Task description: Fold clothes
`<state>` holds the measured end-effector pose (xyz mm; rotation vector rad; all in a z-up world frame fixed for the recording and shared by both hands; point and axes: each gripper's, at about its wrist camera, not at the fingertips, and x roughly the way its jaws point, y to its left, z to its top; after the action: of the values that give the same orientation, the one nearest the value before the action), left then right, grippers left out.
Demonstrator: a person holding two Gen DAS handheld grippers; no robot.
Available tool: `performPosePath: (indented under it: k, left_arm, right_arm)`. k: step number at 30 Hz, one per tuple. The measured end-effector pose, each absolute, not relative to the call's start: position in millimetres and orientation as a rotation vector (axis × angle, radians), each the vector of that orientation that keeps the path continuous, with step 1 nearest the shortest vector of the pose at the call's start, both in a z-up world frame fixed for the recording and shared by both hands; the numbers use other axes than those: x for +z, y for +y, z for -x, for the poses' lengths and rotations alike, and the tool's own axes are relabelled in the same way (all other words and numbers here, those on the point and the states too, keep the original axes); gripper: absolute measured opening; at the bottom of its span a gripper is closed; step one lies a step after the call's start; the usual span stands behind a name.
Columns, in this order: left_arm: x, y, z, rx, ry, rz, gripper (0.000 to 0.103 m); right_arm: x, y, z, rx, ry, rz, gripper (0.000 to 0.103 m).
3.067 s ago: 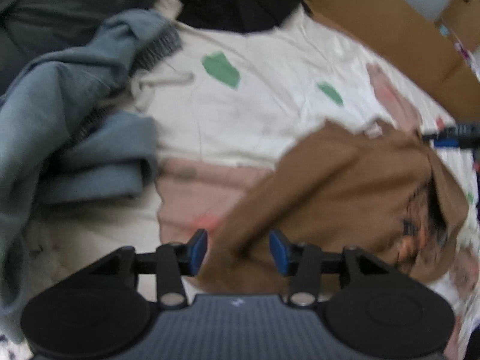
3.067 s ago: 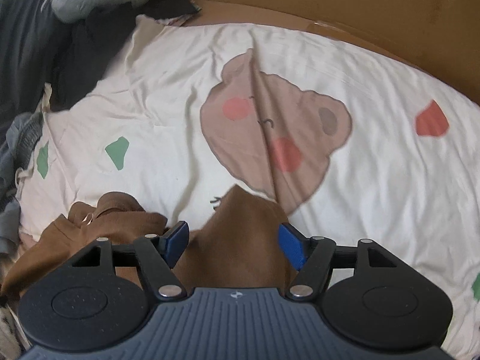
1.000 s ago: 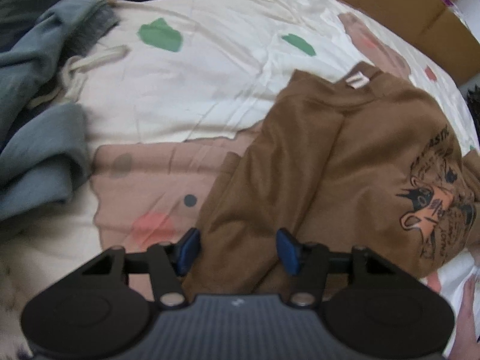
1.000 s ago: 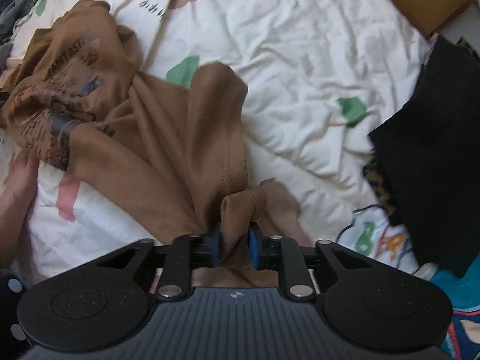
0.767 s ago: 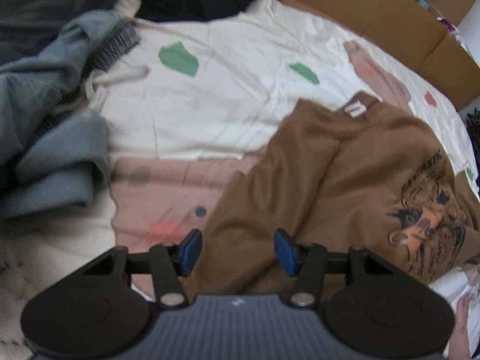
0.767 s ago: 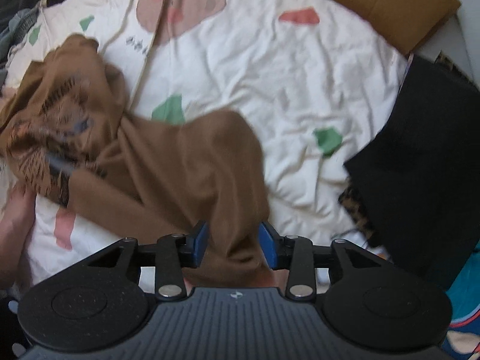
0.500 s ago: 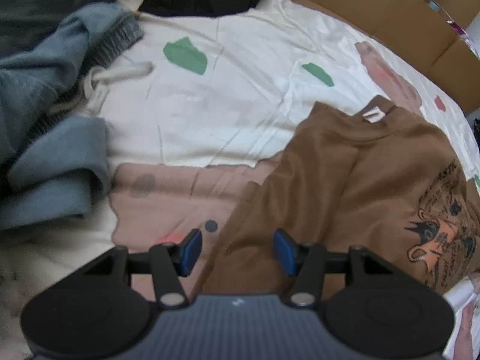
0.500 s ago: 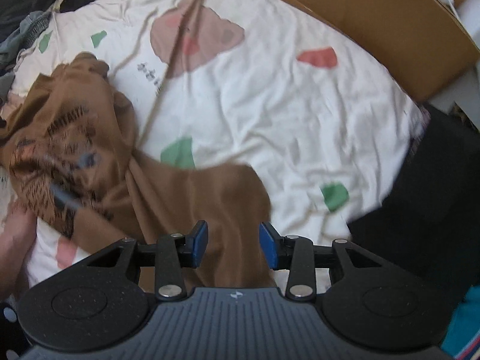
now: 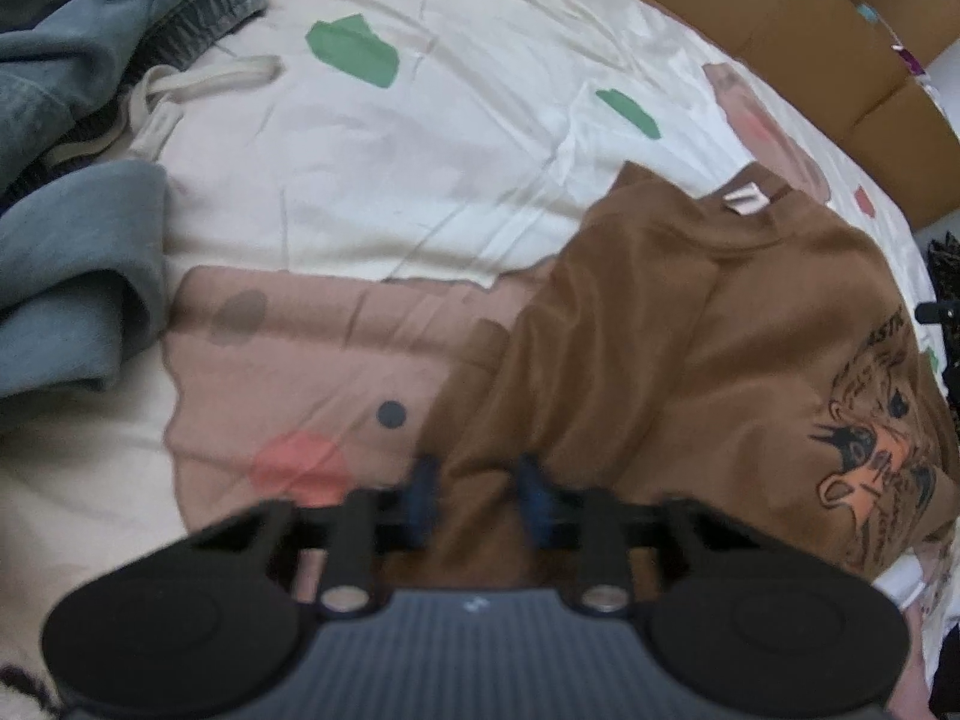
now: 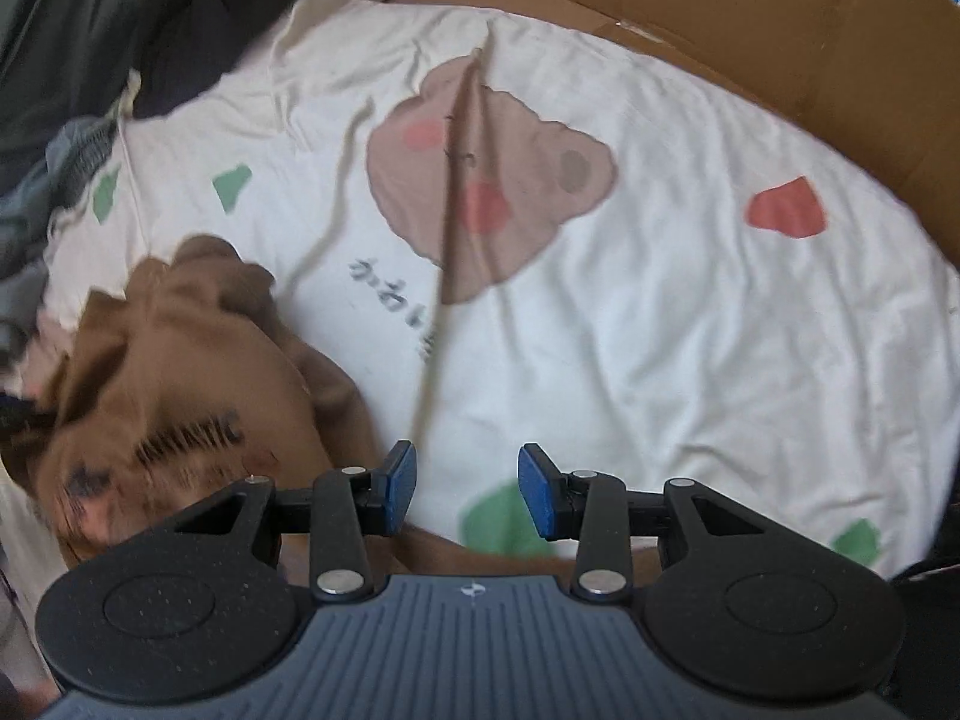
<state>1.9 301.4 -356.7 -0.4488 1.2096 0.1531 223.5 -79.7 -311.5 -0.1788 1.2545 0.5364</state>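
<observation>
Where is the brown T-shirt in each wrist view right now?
Left wrist: the brown T-shirt fills the right half, its edge running down between the open jaws of the left gripper.
Right wrist: it lies bunched and blurred at lower left, beside the open right gripper.
Shared landmark: the black lettering of the shirt's print.

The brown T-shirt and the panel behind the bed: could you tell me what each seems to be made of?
Brown T-shirt: soft matte knit, probably cotton jersey; it drapes in loose folds and carries a print. Panel: corrugated cardboard, plain matte brown, with creases and raw edges.
</observation>
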Motion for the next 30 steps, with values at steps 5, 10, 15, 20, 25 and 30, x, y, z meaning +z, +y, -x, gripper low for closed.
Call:
performPosePath:
  k: [5, 10, 15, 20, 25, 30]
  left_arm:
    - [-348, 303, 8, 0.179, 1.225, 0.428, 0.008]
    - [-336, 305, 25, 0.236, 1.258, 0.418, 0.007]
    - [-333, 302, 42, 0.274, 1.314, 0.424, 0.007]
    - [-332, 305, 51, 0.302, 1.338, 0.432, 0.007]
    - [-331, 305, 55, 0.309, 1.357, 0.430, 0.007]
    - [-335, 305, 53, 0.316, 1.354, 0.433, 0.007]
  right_arm:
    - [-324, -55, -222, 0.565, 1.255, 0.155, 0.045]
    - [-331, -33, -221, 0.597, 1.259, 0.152, 0.045]
    - [-335, -8, -226, 0.635, 1.254, 0.161, 0.046]
    - [-350, 14, -234, 0.641, 1.263, 0.185, 0.051]
    - [-368, 30, -235, 0.671, 1.334, 0.231, 0.054]
    - [-370, 36, -222, 0.749, 1.351, 0.305, 0.028]
